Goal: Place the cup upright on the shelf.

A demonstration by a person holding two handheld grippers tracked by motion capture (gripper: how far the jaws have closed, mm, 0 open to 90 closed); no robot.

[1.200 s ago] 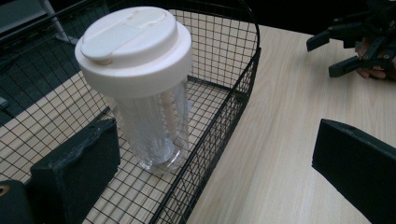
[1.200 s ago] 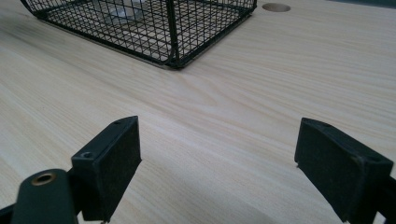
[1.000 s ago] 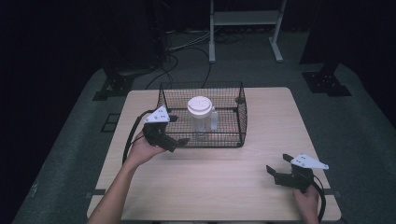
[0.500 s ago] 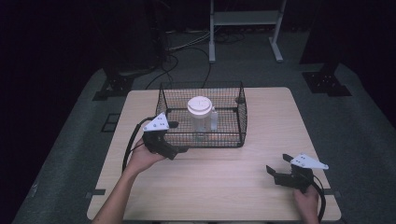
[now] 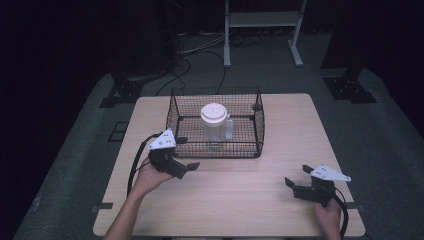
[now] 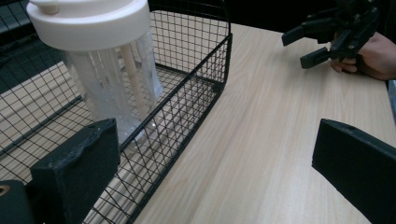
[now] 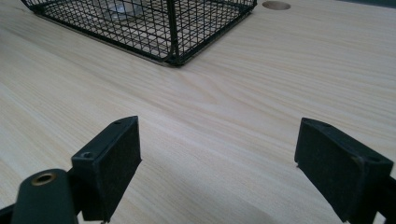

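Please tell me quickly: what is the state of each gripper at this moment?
Left gripper: open, holding nothing, beside the wire basket.
Right gripper: open, holding nothing, over the bare table.

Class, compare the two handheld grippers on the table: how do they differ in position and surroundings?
The left gripper sits beside the wire basket's front-left corner; the right gripper sits far from it, near the table's front-right edge. The left points rightward, the right leftward. Both have open jaws, holding nothing.
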